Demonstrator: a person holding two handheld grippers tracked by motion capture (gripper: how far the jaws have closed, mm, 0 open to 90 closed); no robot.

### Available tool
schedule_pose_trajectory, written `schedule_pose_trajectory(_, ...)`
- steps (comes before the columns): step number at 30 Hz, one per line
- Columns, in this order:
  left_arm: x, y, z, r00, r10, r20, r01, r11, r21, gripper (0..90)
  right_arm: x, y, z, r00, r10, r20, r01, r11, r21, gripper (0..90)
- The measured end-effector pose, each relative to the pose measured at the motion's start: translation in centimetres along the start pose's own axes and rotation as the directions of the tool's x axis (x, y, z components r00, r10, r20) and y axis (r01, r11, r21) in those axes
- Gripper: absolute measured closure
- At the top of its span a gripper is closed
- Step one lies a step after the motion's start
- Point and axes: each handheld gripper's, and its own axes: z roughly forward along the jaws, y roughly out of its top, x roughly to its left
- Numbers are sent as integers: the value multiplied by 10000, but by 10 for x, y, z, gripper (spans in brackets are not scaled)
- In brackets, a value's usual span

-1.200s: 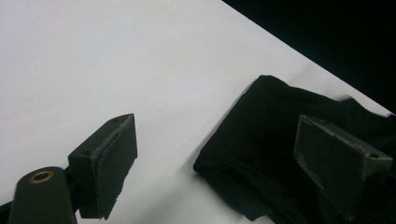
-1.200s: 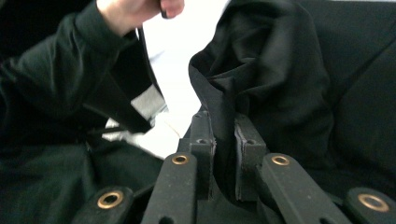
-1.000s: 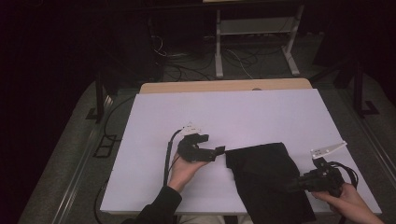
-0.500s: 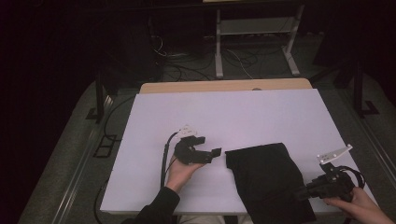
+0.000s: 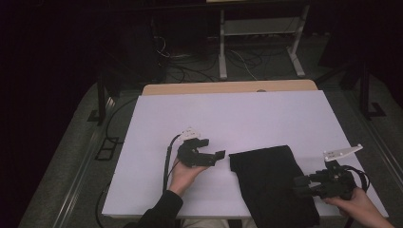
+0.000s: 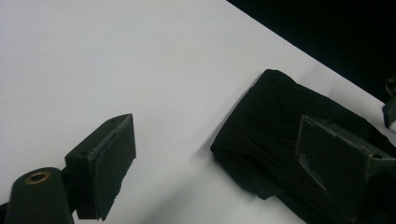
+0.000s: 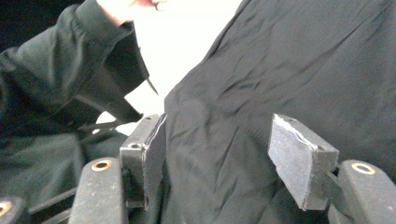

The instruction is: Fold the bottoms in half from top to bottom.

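On the near right of the table [image 5: 237, 118] we find the black cloth [image 5: 271, 185] folded narrow, right gripper [image 5: 304, 183] just opening off it, left gripper [image 5: 219, 156] spread beside it; any further folding remains.

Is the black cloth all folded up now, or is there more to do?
Partly done, it seems: the black cloth lies flat on the white table as a narrow strip with straight edges. Right now the right gripper sits at its right edge; its jaws have just been opening and no longer pinch the fabric. The left gripper waits open beside the top left corner. Probably another fold is left.
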Motion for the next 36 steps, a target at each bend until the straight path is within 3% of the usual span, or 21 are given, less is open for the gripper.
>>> schedule_pose_trajectory(8,-4,0,6,9997,7,236,-10,9999,135,97,-6,14,5,9927,-3,1208,52,9992,-402,152)
schedule_pose_trajectory(13,-6,0,7,9996,-71,269,67,9999,139,76,-9,21,1,9872,-120,1592,236,9972,-711,122)
schedule_pose_trajectory(19,-6,2,10,9993,-189,316,181,9995,240,44,-13,31,0,9774,-231,2102,376,9972,-648,6)
schedule_pose_trajectory(36,-11,4,29,9986,-219,483,180,9966,810,15,-40,64,3,9610,-246,2754,434,9971,-626,0)
